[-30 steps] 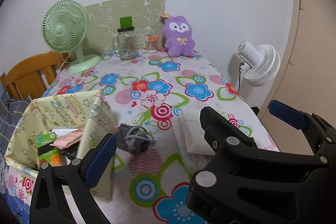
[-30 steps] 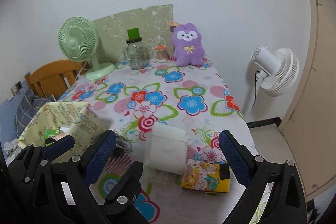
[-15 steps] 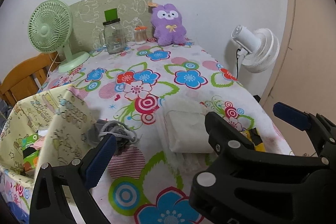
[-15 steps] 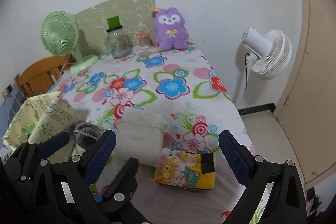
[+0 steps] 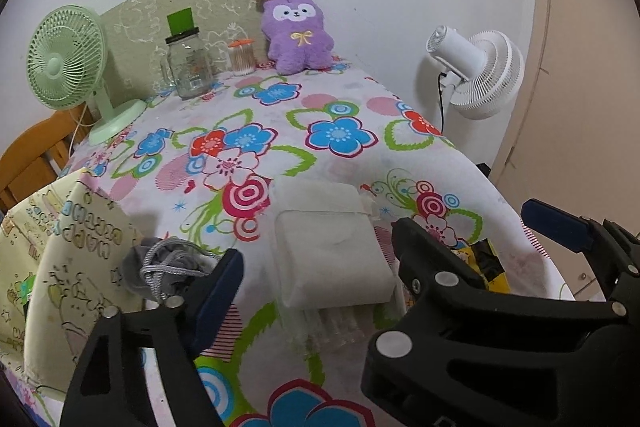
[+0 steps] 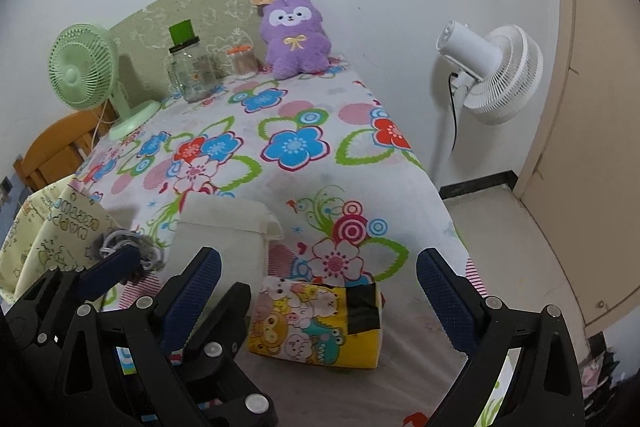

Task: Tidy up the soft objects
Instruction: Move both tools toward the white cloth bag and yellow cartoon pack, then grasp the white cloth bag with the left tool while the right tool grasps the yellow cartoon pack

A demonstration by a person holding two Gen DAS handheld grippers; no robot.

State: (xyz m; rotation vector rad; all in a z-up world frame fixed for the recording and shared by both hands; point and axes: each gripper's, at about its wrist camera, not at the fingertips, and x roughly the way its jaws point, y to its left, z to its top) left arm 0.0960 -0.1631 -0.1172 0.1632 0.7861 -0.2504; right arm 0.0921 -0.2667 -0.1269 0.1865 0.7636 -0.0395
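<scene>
Both grippers have dropped closer to the floral-clothed surface (image 5: 340, 163). Left gripper (image 5: 304, 267), jaws closing, frames a soft white rectangular pouch (image 5: 328, 251) without touching it. Right gripper (image 6: 320, 291), spread wide, hovers over a yellow cartoon-print pack (image 6: 316, 323); a grey drawstring bag (image 5: 160, 267) lies crumpled left.
</scene>
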